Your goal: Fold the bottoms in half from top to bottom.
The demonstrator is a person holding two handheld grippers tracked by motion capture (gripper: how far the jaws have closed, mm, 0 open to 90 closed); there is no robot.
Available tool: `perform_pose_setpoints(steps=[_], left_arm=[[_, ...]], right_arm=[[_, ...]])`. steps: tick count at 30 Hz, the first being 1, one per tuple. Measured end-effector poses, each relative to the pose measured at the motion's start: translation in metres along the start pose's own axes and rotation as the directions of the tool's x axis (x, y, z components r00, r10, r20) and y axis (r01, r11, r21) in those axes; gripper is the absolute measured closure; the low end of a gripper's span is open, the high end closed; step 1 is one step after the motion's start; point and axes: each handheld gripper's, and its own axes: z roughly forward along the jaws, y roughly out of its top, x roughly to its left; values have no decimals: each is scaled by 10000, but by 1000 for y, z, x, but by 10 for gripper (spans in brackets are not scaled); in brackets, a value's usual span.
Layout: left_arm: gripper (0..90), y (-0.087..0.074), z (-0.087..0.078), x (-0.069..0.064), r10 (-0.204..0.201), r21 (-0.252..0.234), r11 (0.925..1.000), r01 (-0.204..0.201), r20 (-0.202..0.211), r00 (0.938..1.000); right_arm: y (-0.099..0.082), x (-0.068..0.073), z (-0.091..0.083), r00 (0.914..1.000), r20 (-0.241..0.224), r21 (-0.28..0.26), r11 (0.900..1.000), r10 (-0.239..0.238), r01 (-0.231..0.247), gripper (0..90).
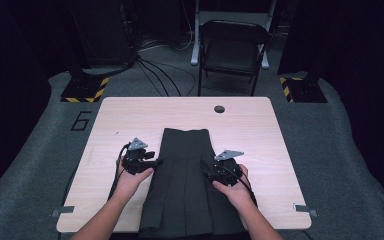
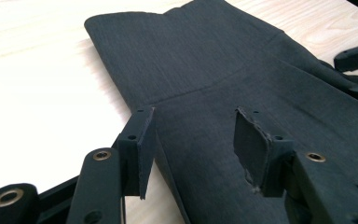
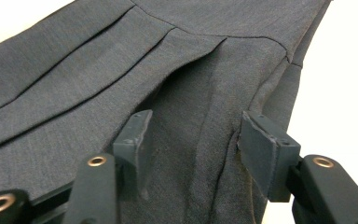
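Note:
A dark grey pleated skirt point(image 1: 185, 185) lies flat on the light wooden table point(image 1: 130, 115), its waistband toward the far side. My left gripper point(image 1: 155, 160) is at the skirt's left edge, below the waistband. In the left gripper view its jaws point(image 2: 193, 121) stand apart above the skirt point(image 2: 214, 70), one jaw right at the cloth's edge, with neither pad pressing. My right gripper point(image 1: 210, 175) is at the skirt's right edge. Its jaws point(image 3: 196, 121) stand apart around a raised fold of the skirt point(image 3: 98, 70).
A round cable hole point(image 1: 219, 109) sits near the table's far edge. Beyond the table stand a dark folding chair point(image 1: 232, 50) and floor cables point(image 1: 160, 75). The skirt's hem reaches the near table edge. Bare wood lies on both sides of the skirt.

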Motion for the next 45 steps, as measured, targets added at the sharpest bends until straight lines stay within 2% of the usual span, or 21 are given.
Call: perform_pose_setpoints(steps=[5,7,10,11,12,15,16,20,27,28,36,37,39,45], left_arm=[[499,4,8,4,36,44,10000,-36,-152,9999],[499,6,12,4,154,64,9999,-152,-290,9995],[495,10,18,5,124,106,9999,-121,-348,9993],[494,11,21,6,83,103,9999,-80,-379,9992],[492,12,24,7,21,168,9999,-14,-424,9991],[485,15,31,10,224,388,9990,-202,-570,9981],[483,15,34,10,-55,313,9995,72,-558,9984],[473,18,42,13,36,374,9993,-11,-656,9978],[459,15,55,21,-524,401,9976,560,-854,9950],[458,14,55,22,-493,461,9975,533,-849,9952],[415,11,67,25,-884,472,9946,925,-824,9927],[412,11,69,26,-829,486,9950,871,-835,9931],[400,11,71,25,-880,494,9945,924,-849,9925],[378,9,78,27,-857,666,9936,916,-863,9926]], right_arm=[[-4,-3,3,10000,42,103,9999,-68,67,496],[-6,-4,6,9999,115,322,9994,82,-86,534],[-10,-7,10,9991,418,677,9977,0,-29,619],[-11,-9,12,9995,328,766,9971,-20,-5,638],[-12,-10,12,9991,326,868,9957,284,-311,664],[-13,-14,12,9995,201,955,9951,230,-248,704],[-13,-13,12,9992,243,1005,9943,320,-343,710],[-13,-9,13,9991,406,1018,9947,81,-122,714],[-15,-9,13,9991,431,844,9964,-53,16,715],[-16,-8,12,9991,429,945,9955,34,-75,715],[-18,-8,12,9987,509,670,9977,-86,52,716],[-19,-8,12,9988,488,697,9975,29,-63,716],[-20,-10,12,9991,420,643,9979,-95,68,716],[-21,-11,12,9991,421,518,9986,-65,43,716]])
